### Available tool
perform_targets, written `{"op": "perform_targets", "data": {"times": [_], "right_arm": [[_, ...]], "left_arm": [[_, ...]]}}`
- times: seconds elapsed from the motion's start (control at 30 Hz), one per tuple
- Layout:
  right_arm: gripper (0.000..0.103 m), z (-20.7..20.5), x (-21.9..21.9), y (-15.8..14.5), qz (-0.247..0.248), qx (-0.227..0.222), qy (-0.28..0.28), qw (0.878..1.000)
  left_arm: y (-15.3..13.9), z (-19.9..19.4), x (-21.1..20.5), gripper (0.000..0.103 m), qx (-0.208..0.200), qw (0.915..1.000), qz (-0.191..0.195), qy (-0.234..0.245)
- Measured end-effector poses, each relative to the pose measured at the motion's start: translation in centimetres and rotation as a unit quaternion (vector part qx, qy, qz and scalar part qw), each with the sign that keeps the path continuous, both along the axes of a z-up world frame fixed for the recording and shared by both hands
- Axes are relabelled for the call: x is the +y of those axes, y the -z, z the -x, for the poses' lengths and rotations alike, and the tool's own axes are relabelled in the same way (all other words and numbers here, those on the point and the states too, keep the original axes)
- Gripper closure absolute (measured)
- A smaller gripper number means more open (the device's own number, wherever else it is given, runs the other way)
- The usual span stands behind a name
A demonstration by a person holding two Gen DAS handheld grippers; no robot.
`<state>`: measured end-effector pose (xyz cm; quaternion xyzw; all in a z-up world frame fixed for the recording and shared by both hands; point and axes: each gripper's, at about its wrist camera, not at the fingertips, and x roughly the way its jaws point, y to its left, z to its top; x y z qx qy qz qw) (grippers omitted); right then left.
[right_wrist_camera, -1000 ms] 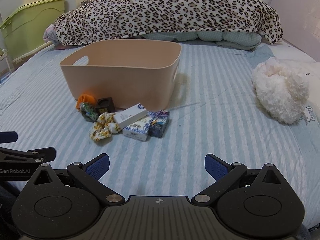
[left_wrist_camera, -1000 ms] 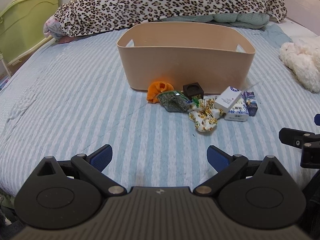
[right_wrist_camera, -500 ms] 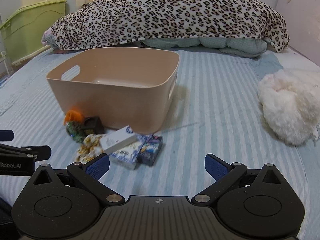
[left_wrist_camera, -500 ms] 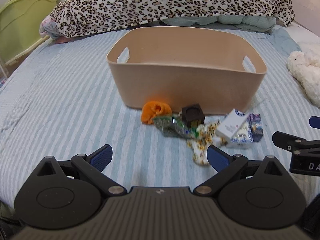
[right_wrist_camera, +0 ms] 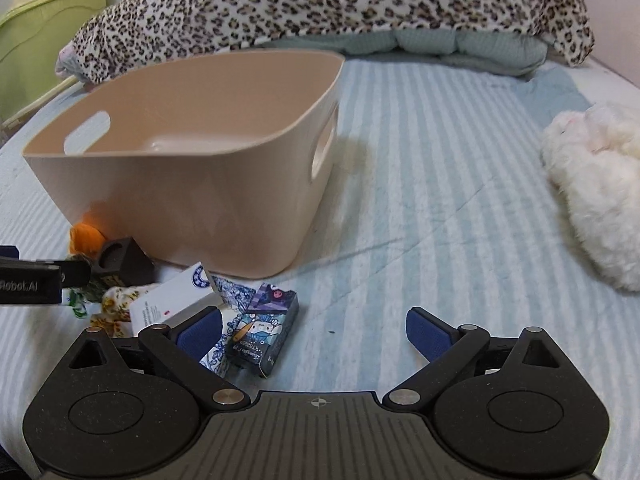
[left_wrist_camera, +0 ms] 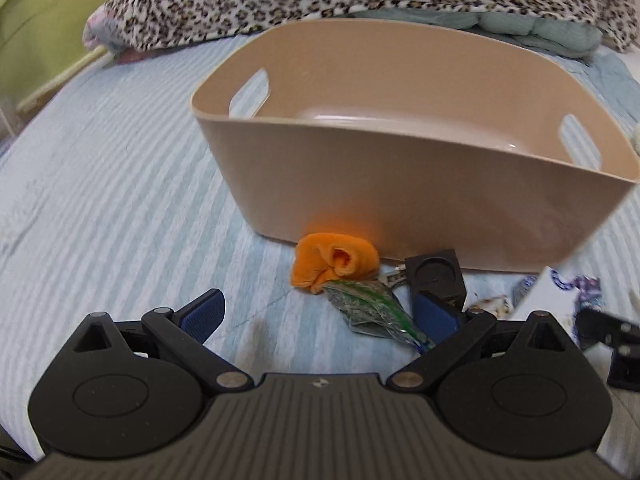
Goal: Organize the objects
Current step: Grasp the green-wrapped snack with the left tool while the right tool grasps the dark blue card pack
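Left tongs (left_wrist_camera: 318, 314), right tongs (right_wrist_camera: 314, 330): black linkage arms, blue pads, silver pivots, ribbed grey housing

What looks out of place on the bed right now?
The bin is empty, while small things lie jumbled on the sheet against its front: an orange cloth, a black cube, a green wrapper and overlapping boxes. Nothing looks spilled or broken.

Bin (right_wrist_camera: 208, 196) behind clutter; R side free.

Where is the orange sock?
In the left wrist view, the orange sock lies on the bed against the beige bin's front wall, just left of the black cube.
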<state>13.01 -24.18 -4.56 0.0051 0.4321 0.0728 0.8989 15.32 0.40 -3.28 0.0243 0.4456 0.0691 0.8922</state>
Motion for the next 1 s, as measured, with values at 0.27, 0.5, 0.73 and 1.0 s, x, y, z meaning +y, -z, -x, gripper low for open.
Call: {"op": "perform_targets", "data": {"times": [0.27, 0.5, 0.73, 1.0], "right_arm": [[0.007, -0.5, -0.7, 1.2, 0.021, 0.011, 0.015, 1.0], [0.012, -0.8, -0.9, 2.1, -0.003, 0.023, 0.014, 1.0], [0.037, -0.3, -0.6, 2.0, -0.015, 0.01, -0.003, 1.0], [0.082, 0.4, -0.3, 1.3, -0.024, -0.002, -0.012, 1.0]], "left_arm": [[1.1, -0.4, 3.2, 0.002, 0.024, 0.9985, 0.025, -0.042], [1.6, -0.6, 2.9, 0.012, 0.034, 0.998, 0.05, -0.015], [2.0, -0.5, 2.7, 0.033, 0.04, 0.9974, 0.059, -0.007], [1.2, 0.3, 2.1, 0.069, 0.025, 0.9978, 0.056, 0.026]]}}
